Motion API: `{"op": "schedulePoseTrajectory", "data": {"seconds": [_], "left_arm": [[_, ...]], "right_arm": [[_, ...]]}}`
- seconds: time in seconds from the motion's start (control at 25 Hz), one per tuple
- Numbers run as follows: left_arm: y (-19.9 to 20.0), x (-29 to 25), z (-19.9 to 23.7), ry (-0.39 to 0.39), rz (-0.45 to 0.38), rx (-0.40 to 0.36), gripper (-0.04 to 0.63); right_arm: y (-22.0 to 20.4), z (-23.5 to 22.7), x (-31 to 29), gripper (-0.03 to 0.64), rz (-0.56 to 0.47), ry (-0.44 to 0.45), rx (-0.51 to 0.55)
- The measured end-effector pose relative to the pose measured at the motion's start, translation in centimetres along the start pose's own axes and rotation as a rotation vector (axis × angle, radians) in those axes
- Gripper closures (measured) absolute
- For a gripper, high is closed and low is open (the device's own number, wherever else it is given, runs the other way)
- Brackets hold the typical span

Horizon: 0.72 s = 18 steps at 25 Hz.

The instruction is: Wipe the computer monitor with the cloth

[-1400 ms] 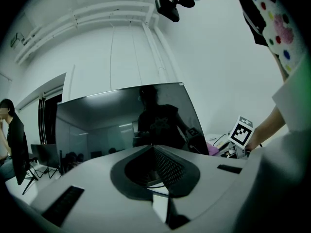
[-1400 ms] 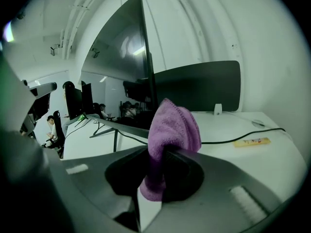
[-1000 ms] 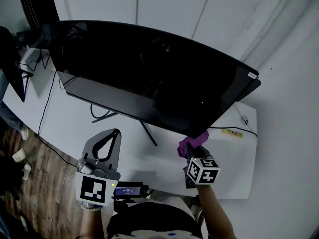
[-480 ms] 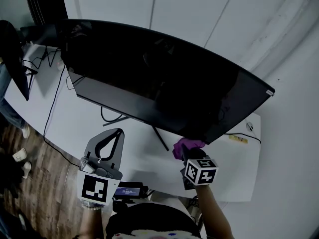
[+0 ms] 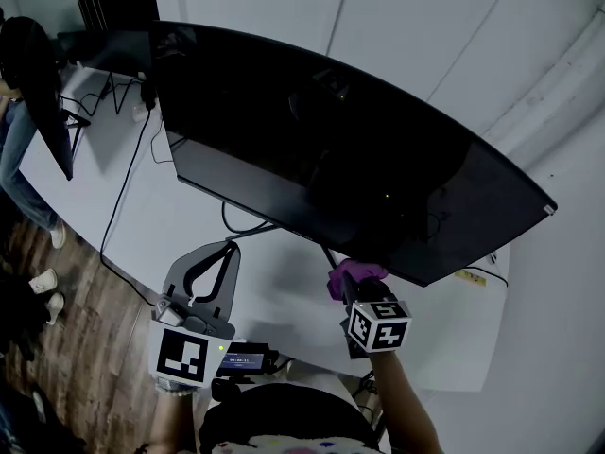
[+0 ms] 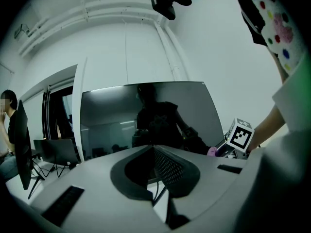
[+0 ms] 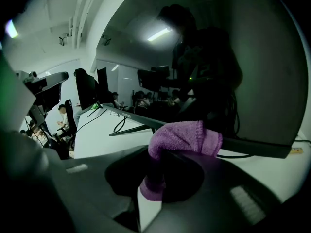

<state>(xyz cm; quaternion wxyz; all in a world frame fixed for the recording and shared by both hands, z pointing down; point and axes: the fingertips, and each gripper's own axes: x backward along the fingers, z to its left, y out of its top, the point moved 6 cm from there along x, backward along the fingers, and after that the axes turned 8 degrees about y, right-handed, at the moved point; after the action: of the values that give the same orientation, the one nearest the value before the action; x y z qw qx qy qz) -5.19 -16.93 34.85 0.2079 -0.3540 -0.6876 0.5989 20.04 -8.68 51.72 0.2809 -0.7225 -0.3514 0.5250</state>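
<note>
Now, cloth pinched between right gripper fingers, bunched beyond their tips, left gripper fingers pressed together

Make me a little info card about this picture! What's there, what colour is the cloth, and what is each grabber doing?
Place: white desk against a white wall
Big thing: wide, curved computer monitor, screen dark
Cloth: purple, bunched up, at the monitor's bottom edge; can't tell if it touches
Right gripper: jaws pinched on the cloth, held up to the monitor
Left gripper: jaws together, nothing in them, held low over the desk
Also there: black cables trailing over the desk
</note>
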Motion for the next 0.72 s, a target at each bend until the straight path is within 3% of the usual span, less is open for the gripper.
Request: {"op": "schedulePoseTrajectory", "data": {"seconds": [0.72], "left_arm": [[-2.6,1.4,8.3,0.038,0.003,0.009,0.591]], "right_arm": [[2.9,8.8,-7.6,0.549,0.041,0.055,0.206]]}}
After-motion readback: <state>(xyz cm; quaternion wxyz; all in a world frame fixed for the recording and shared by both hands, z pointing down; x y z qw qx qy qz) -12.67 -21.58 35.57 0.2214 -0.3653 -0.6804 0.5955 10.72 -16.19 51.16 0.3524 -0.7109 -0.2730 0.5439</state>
